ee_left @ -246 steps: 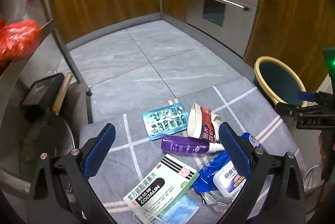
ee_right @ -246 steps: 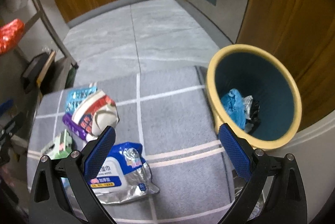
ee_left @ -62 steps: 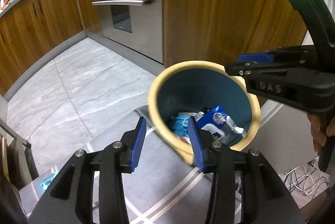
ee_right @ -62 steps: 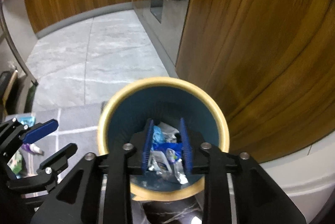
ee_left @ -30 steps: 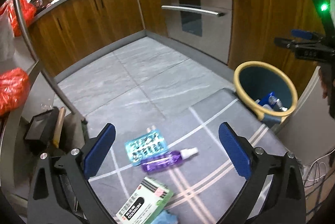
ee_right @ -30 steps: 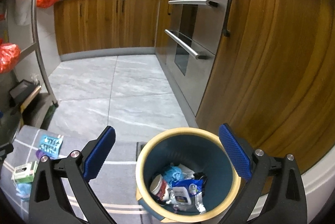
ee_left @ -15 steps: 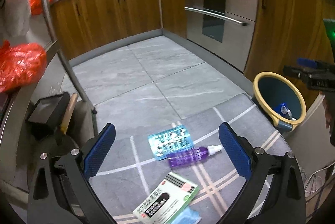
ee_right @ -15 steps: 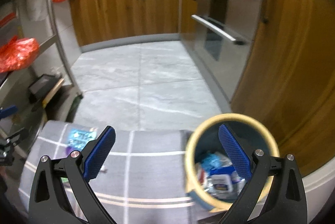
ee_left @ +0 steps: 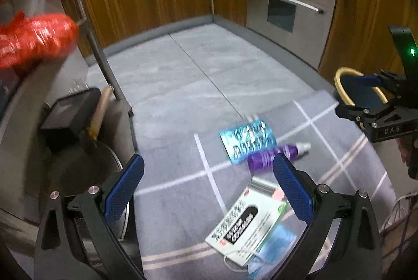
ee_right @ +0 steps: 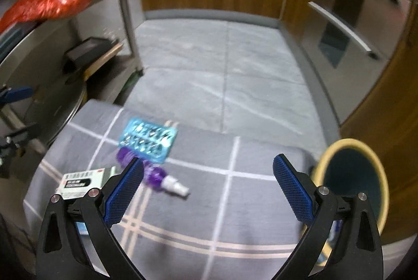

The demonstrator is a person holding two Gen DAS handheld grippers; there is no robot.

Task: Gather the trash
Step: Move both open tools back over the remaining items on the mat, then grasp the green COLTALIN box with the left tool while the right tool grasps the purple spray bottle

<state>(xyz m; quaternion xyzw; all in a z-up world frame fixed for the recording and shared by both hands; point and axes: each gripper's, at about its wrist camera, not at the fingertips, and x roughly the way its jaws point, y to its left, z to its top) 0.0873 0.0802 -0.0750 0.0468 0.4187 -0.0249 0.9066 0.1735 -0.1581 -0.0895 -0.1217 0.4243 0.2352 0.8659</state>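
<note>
Trash lies on a grey checked mat (ee_left: 177, 201): a blue blister pack (ee_left: 248, 140), a purple bottle (ee_left: 266, 159) with a white cap, a white and green medicine box (ee_left: 248, 222) and a blue face mask (ee_left: 274, 251). They also show in the right wrist view: the pack (ee_right: 149, 140), the bottle (ee_right: 154, 174), the box (ee_right: 83, 182). The yellow-rimmed bin (ee_right: 352, 180) stands at the mat's right edge. My left gripper (ee_left: 207, 189) is open and empty above the mat. My right gripper (ee_right: 207, 189) is open and empty, above the mat left of the bin.
A metal rack (ee_left: 78, 86) with a black box and red bags (ee_left: 34, 39) stands to the left. Wooden cabinets and an oven (ee_left: 284, 0) line the back and right. Grey tile floor (ee_left: 203, 70) lies beyond the mat.
Both grippers have swung left and down, away from the bin toward the trash on the mat. Both stay open and empty.
</note>
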